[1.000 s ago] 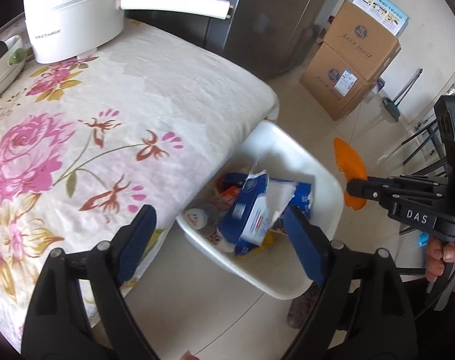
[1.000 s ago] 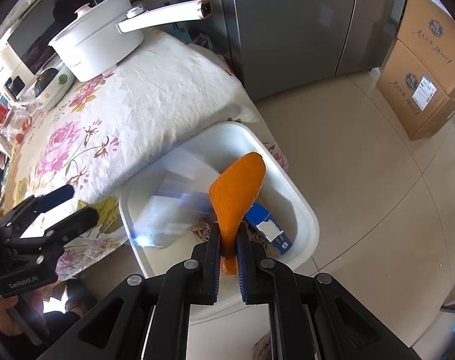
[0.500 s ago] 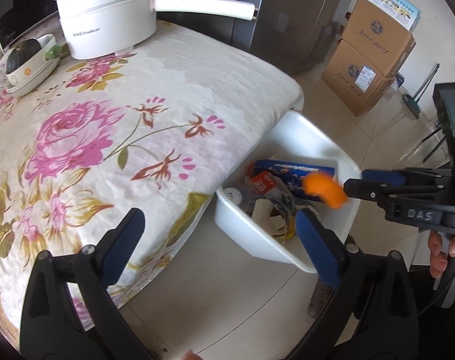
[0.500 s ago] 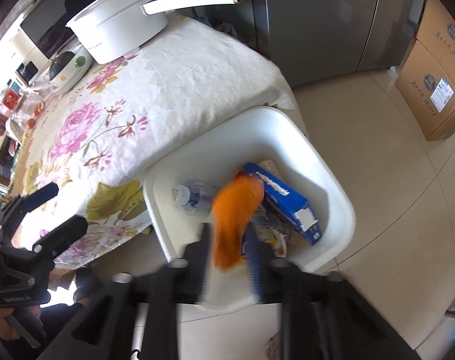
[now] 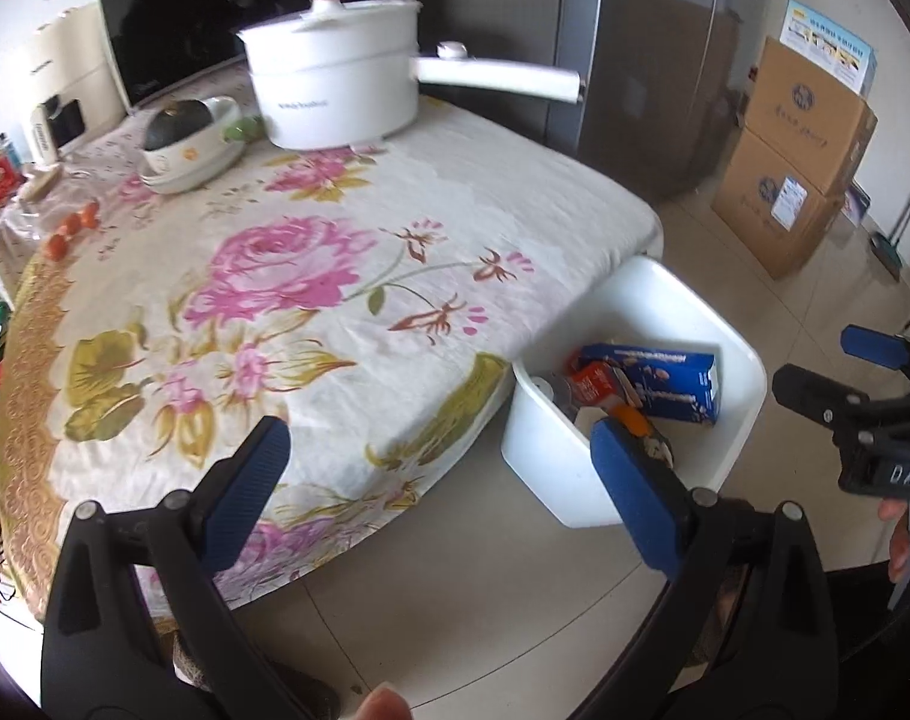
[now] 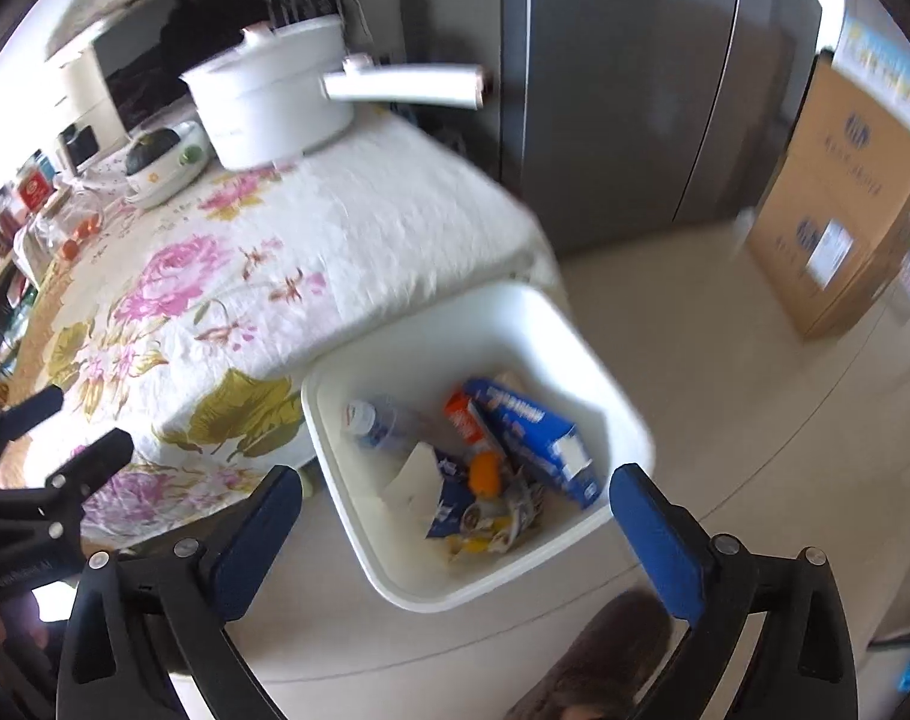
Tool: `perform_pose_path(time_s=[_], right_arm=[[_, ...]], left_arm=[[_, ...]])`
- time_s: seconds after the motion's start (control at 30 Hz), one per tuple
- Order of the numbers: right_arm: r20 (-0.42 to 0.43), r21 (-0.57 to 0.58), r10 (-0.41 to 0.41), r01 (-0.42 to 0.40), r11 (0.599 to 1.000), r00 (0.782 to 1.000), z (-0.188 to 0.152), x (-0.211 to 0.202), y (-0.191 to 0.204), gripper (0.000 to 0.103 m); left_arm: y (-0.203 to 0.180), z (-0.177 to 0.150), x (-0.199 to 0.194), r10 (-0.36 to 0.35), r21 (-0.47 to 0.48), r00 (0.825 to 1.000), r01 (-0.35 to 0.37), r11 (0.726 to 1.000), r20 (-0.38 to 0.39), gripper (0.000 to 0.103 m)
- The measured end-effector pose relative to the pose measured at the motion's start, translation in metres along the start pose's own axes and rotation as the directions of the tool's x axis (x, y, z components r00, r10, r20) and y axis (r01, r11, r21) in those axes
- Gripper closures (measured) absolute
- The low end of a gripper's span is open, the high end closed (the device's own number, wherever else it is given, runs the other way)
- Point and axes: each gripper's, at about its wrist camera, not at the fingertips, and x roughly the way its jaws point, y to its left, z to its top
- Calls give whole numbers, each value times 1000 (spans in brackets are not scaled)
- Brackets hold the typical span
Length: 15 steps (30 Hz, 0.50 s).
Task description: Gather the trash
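Note:
A white bin (image 6: 533, 324) stands on the floor against the table's corner; it also shows in the left wrist view (image 5: 683, 294). It holds a blue carton (image 6: 536, 435), a red packet (image 6: 464, 420), a plastic bottle (image 6: 377, 420), paper scraps and an orange peel (image 6: 485, 471). My right gripper (image 6: 455, 516) is open and empty above the bin's near side. My left gripper (image 5: 437, 480) is open and empty over the table's edge, left of the bin.
A flowered tablecloth (image 5: 287, 276) covers the table, with a white long-handled pot (image 5: 341, 90) and a bowl (image 5: 185, 138) at the back. A grey fridge (image 6: 635, 90) and cardboard boxes (image 5: 803, 144) stand behind. Tiled floor surrounds the bin.
My right gripper opened and let go of the orange peel, which now lies in the bin. Both grippers pulled back and up from the bin.

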Motion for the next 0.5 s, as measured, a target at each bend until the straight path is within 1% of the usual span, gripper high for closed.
perform_pose_path(time_s=[0.1,0.27,0.4,0.5], right_arm=[[72,-7,-15,16,1000,997,-9,-24,9,0],[150,-34,-48,54,998,988,-20,-53,22,0],[204,-24,-31,36,999,978,-26,-75,27,0],[245,-13,-17,21,1000,969,-28,-88,30,0]], left_arm=[[0,-6,-20,16,-16,999,-16,1000,43,3],[6,-14,-48,52,-62,994,-46,997,100,3],[11,-19,-67,105,-71,984,-96,993,143,3],[16,-24,-76,107,-96,981,-93,991,160,3]])
